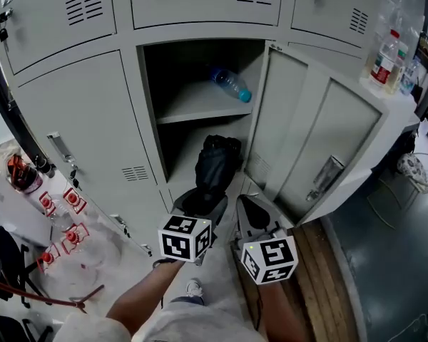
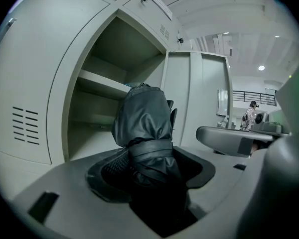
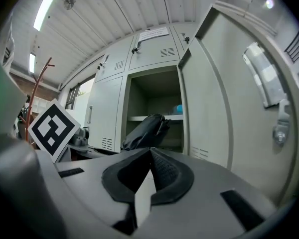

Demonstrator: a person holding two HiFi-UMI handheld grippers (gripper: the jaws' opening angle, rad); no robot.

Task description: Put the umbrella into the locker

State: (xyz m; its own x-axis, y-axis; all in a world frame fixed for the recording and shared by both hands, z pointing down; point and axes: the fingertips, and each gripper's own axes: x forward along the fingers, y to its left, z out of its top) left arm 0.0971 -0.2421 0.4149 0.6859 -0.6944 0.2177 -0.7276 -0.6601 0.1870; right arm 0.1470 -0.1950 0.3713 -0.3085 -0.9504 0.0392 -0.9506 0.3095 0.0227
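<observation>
Left gripper [image 2: 148,171] is clamping the umbrella [image 2: 142,118], its bulk sticking out ahead of the jaws, aiming into the open locker [image 1: 196,109]; right gripper [image 3: 148,158] is idling, jaws closed, empty.

The umbrella [image 1: 217,164] was black woven cloth with a soft sheen, creased, and bound by a strap [image 2: 149,151] of the same fabric. The locker [image 1: 78,120] was sheet metal under smooth pale-grey paint, satin rather than glossy. Its open door [image 1: 321,141] carried a bright, polished metal handle [image 1: 327,175]. On the painted upper shelf [image 1: 192,107] lay a bottle [image 1: 230,83] of clear, blue-tinted plastic. The left gripper [image 1: 200,199] and right gripper [image 1: 247,206] had matt grey plastic shells, and their fingers [image 3: 165,171] were lined with black, finely ribbed, rubbery pads. The floor planks [image 1: 321,276] were brown wood, beside a dark, faintly glossy floor [image 1: 392,262].
</observation>
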